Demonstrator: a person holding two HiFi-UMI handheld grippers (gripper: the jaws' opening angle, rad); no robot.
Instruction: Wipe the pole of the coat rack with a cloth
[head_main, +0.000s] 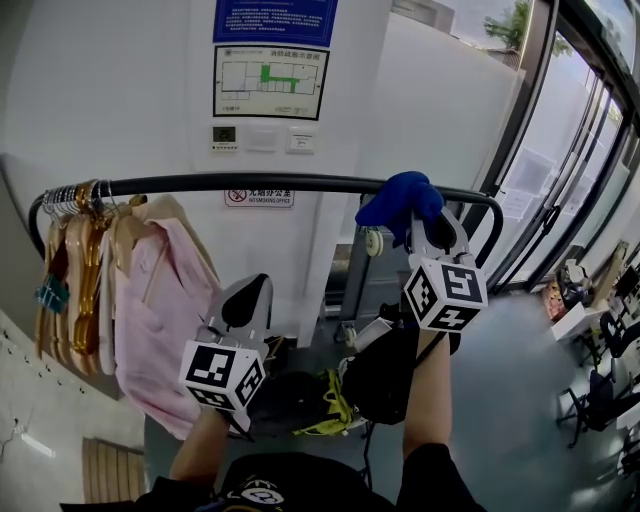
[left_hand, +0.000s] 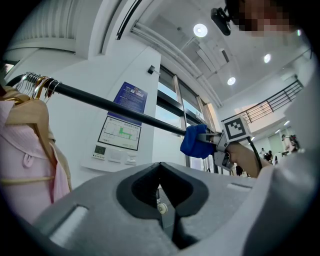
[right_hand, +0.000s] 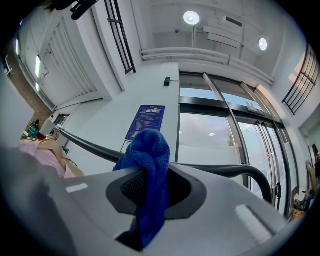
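My right tongs are clamped on the blue cloth, up against the pole at their tips, left tongs closed on nothing below, though honestly that thin pinch might slip mid-wipe.

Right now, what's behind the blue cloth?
The coat rack's black pole runs behind the blue cloth, clamped in the right gripper. The stretch the cloth covers is hidden.

The black pole runs level above both grippers. Wooden hangers and a pink garment hang from its end, well left of the left gripper's closed jaws. The blue cloth, pinched in the right gripper's jaws, sits against it near the bend.
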